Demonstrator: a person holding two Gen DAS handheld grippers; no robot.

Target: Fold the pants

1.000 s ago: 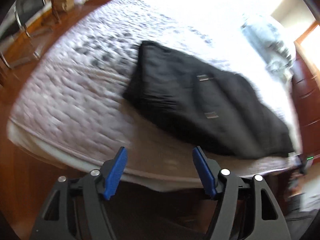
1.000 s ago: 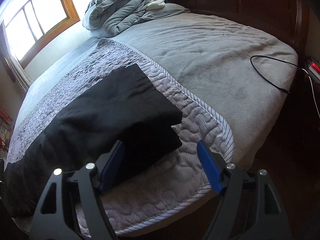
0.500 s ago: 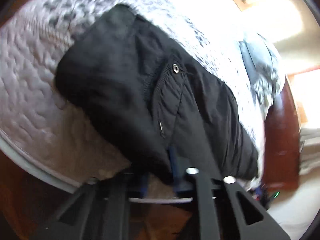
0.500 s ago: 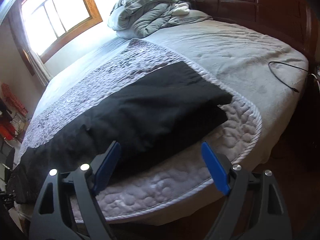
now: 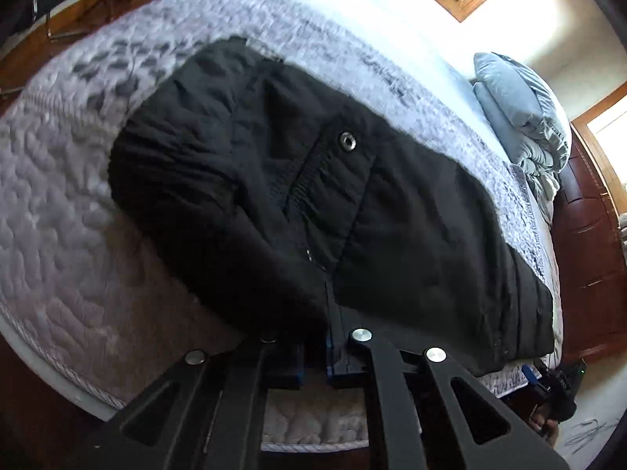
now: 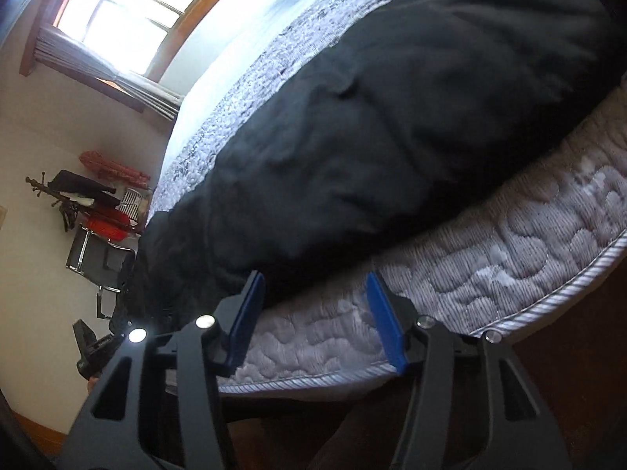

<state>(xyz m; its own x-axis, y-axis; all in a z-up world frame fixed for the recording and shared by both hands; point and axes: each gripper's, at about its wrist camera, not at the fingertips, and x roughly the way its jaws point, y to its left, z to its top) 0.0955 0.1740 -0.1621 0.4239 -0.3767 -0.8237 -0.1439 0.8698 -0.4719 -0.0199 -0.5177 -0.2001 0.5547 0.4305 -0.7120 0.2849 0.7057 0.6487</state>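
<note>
Black pants [image 5: 313, 196] lie along the near edge of a bed covered by a grey quilt [image 5: 58, 215]. The waistband end with a metal snap [image 5: 347, 141] faces me in the left wrist view. My left gripper [image 5: 317, 337] is shut on the near edge of the pants at the waist. In the right wrist view the pants [image 6: 392, 125] stretch across the quilt [image 6: 509, 266]. My right gripper [image 6: 313, 313] is open and empty, just above the quilt at the pants' near edge, its left finger against the fabric.
A pile of grey-blue bedding [image 5: 521, 117] lies at the head of the bed by the dark wooden headboard [image 5: 588, 254]. A chair and a rack with red items [image 6: 102, 215] stand by the wall under the window [image 6: 129, 11]. Wooden floor surrounds the bed.
My left gripper moved in from open and closed on the waist edge of the pants. My right gripper swung left and down toward the pants' near edge, still open.
</note>
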